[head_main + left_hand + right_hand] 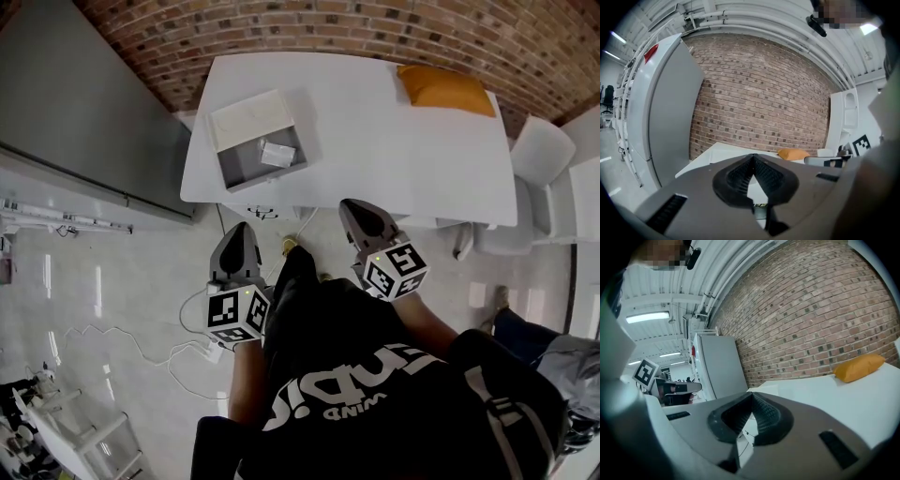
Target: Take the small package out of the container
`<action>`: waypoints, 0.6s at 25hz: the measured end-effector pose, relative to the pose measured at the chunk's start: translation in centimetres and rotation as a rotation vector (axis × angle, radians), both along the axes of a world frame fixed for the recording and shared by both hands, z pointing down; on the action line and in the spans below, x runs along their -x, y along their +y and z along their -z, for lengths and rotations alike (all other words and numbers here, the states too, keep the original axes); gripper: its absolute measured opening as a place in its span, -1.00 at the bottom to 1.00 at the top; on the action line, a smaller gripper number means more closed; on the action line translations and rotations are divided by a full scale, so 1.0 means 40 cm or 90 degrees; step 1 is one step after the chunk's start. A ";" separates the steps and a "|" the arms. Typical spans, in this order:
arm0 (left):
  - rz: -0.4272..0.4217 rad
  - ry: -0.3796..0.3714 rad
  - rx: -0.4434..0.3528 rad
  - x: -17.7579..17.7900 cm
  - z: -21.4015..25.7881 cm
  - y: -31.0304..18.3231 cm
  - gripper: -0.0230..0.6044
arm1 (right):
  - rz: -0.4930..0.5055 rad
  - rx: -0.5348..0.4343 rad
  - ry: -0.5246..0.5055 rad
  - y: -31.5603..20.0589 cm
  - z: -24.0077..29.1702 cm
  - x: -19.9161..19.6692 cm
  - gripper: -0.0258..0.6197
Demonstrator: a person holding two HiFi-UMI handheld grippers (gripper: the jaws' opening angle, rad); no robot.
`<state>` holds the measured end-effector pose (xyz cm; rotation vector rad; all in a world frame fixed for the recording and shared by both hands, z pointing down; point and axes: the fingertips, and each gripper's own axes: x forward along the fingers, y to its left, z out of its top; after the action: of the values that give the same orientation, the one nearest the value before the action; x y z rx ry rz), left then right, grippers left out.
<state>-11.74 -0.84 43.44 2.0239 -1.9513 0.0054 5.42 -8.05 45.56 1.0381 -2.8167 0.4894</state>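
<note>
Before table point(375, 141), hand-held grippers point(240, 232) point(362, 210) closed, empty

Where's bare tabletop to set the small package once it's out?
Bare: the table from the container across to the orange bag, down to the near edge. Crowded: only the left end, where the container sits.

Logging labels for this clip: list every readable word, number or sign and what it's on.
Nothing quotable.
Black shirt: white print, upside down and creased, not reliably readable.
Cubes on left gripper and right gripper: square black-and-white markers, no letters.
The small package in the container: too small to read.
</note>
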 end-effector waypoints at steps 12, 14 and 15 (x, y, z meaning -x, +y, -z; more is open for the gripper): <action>-0.005 0.007 0.018 0.116 -0.014 -0.126 -0.91 | 0.003 0.001 0.009 -0.129 0.002 0.121 -0.92; -0.008 0.013 0.022 0.135 -0.024 -0.156 -0.91 | 0.002 0.001 0.014 -0.153 -0.002 0.141 -0.92; -0.011 0.015 0.023 0.142 -0.027 -0.173 -0.91 | 0.001 0.002 0.016 -0.168 -0.002 0.149 -0.92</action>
<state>-17.44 -7.77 44.53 2.0094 -1.9049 0.0196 -0.54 -14.76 45.64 1.0349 -2.7933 0.4765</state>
